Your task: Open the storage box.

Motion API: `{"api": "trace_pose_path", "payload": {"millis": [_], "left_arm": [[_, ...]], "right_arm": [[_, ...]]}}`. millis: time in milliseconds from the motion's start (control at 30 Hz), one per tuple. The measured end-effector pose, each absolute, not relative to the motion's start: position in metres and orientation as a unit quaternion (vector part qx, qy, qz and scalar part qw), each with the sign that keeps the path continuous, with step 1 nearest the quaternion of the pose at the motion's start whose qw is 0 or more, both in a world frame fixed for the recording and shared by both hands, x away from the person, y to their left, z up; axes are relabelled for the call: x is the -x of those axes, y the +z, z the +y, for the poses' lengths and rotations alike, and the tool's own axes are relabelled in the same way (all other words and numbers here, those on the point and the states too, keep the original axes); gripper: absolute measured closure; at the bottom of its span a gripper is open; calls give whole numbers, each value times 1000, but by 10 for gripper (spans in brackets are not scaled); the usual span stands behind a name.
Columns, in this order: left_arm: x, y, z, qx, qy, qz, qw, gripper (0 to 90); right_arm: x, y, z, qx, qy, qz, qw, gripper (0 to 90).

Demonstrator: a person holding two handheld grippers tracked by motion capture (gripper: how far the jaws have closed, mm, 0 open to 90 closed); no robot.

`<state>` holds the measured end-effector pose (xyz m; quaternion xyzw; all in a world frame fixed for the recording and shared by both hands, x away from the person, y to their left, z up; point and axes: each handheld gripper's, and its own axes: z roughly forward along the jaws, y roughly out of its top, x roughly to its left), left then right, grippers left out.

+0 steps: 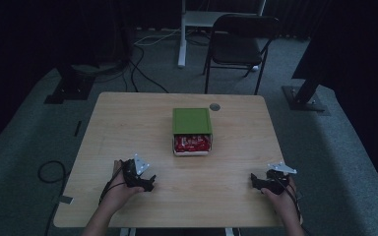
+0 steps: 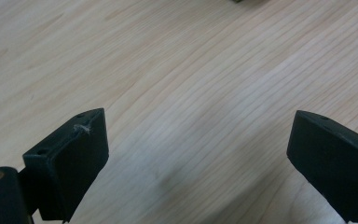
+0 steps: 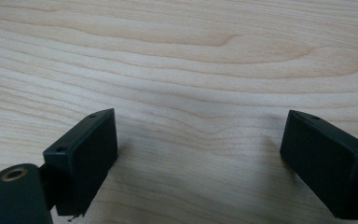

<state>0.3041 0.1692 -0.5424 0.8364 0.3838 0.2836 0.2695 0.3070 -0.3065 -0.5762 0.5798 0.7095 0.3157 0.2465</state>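
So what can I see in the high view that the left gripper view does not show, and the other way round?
High view: the green lid slid back on a white box of red packets, both grippers, left and right, and a chair behind. Left gripper view: the left gripper up close, jaws wide apart, nothing between. Both: the wooden table.

Black claws (image 1: 150, 183) (image 1: 254, 182), grey three-cornered plates, trailing black cables, bare forearms.
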Motion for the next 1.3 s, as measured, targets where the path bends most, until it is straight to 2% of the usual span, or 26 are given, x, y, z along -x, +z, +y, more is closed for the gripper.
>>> {"api": "trace_pose_path", "payload": {"millis": [767, 1300], "left_arm": [[-314, -531, 109, -873, 304, 287, 251, 61], [-312, -522, 61, -893, 337, 177, 242, 60]], "right_arm": [[-307, -576, -307, -580, 316, 710, 247, 103], [-307, -576, -307, -580, 316, 710, 247, 103]]}}
